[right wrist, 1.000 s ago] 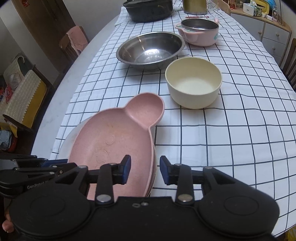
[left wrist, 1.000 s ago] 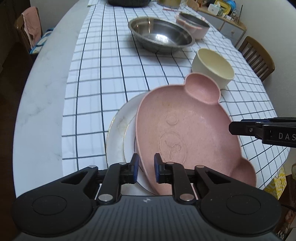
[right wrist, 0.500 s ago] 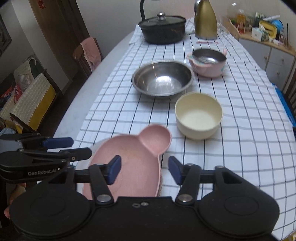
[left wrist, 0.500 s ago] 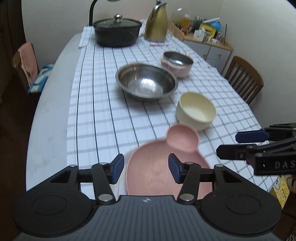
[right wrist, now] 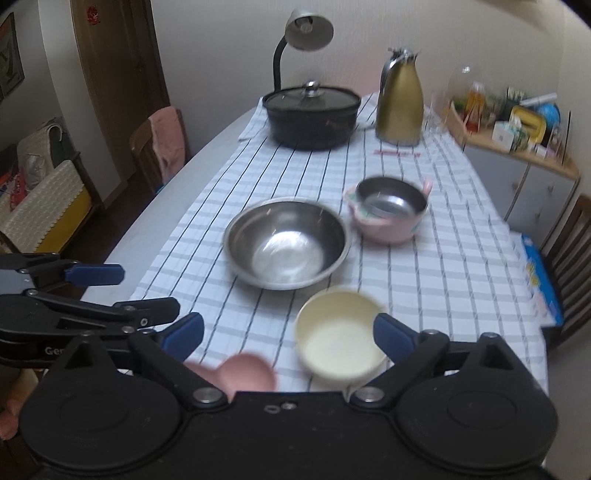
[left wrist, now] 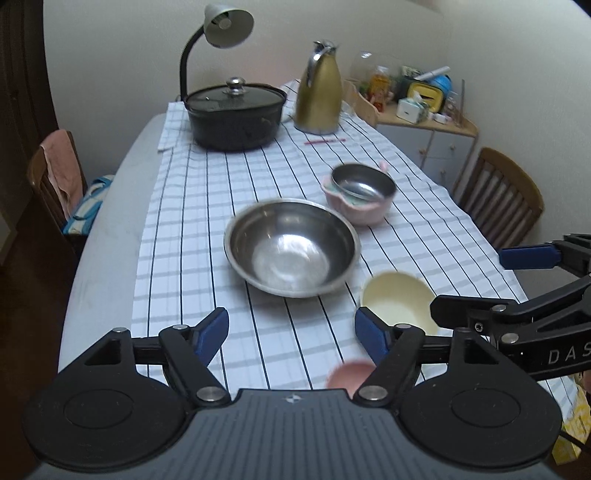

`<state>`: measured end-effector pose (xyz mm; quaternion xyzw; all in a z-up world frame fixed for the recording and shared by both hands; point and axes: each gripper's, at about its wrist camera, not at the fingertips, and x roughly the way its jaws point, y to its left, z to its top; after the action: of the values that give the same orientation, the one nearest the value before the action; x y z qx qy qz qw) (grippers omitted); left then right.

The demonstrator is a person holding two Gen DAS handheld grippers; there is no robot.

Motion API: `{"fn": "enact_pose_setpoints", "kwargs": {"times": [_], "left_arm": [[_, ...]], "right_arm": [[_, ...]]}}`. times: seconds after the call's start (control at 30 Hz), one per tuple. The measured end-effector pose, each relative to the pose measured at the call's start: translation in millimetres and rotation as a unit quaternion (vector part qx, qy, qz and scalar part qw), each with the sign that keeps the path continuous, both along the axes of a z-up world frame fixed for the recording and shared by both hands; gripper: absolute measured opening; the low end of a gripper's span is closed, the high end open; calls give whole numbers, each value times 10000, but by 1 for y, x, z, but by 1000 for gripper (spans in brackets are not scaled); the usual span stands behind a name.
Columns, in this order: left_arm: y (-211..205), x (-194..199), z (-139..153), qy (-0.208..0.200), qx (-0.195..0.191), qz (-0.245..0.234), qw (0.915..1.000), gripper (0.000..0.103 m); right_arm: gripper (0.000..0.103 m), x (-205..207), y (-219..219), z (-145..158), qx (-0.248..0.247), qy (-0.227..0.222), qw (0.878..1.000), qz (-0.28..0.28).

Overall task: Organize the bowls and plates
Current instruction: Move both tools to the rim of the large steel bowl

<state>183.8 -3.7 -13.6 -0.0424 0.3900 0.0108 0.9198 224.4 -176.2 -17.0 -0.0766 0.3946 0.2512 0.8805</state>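
Observation:
A big steel bowl (left wrist: 291, 247) (right wrist: 286, 247) sits mid-table on the checked cloth. Nearer me stands a cream bowl (left wrist: 397, 301) (right wrist: 340, 336), and behind it a pink bowl with a steel bowl inside (left wrist: 360, 195) (right wrist: 389, 210). Only an ear of the pink bear-shaped plate (left wrist: 349, 373) (right wrist: 245, 371) shows at the bottom edge; the rest is hidden. My left gripper (left wrist: 291, 326) (right wrist: 136, 291) and right gripper (right wrist: 288, 328) (left wrist: 476, 284) hover side by side above the table's near end. Both sets of jaws are opening, with nothing between the pads.
At the far end stand a black lidded pot (left wrist: 234, 118), a gold jug (left wrist: 319, 99) and a desk lamp (left wrist: 221, 22). A wooden chair (left wrist: 498, 195) stands to the right, another chair with a pink towel (left wrist: 55, 173) to the left, and a cluttered cabinet (left wrist: 424, 122) by the wall.
Both grippers have opened off the pink plate's rim, risen and tilted upward. The plate has slid almost out of both views, and the table's far end has come into sight.

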Motion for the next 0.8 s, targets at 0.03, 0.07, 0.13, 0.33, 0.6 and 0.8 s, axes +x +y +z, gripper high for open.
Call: {"fn": "enact_pose_setpoints", "kwargs": {"times": [0.03, 0.07, 0.13, 0.33, 0.6, 0.8], "left_arm": [[0, 7, 1, -20, 18, 47, 10000, 75], [0, 15, 1, -19, 28, 102, 9999, 75], [2, 31, 2, -6, 3, 211, 9998, 75], [7, 82, -5, 105, 155, 516, 9985, 75], [19, 141, -33, 492, 267, 902, 9944, 75], [30, 172, -64, 833, 288, 1153, 9894, 75]], "right_arm": [[102, 7, 0, 1, -27, -48, 10000, -17], [102, 15, 1, 1, -43, -72, 10000, -24], [103, 31, 1, 1, -60, -89, 9999, -23], [103, 86, 4, -10, -164, -38, 9998, -85], [103, 148, 11, -42, -270, 237, 9992, -178], [102, 182, 25, -72, -461, 551, 9972, -195]]}}
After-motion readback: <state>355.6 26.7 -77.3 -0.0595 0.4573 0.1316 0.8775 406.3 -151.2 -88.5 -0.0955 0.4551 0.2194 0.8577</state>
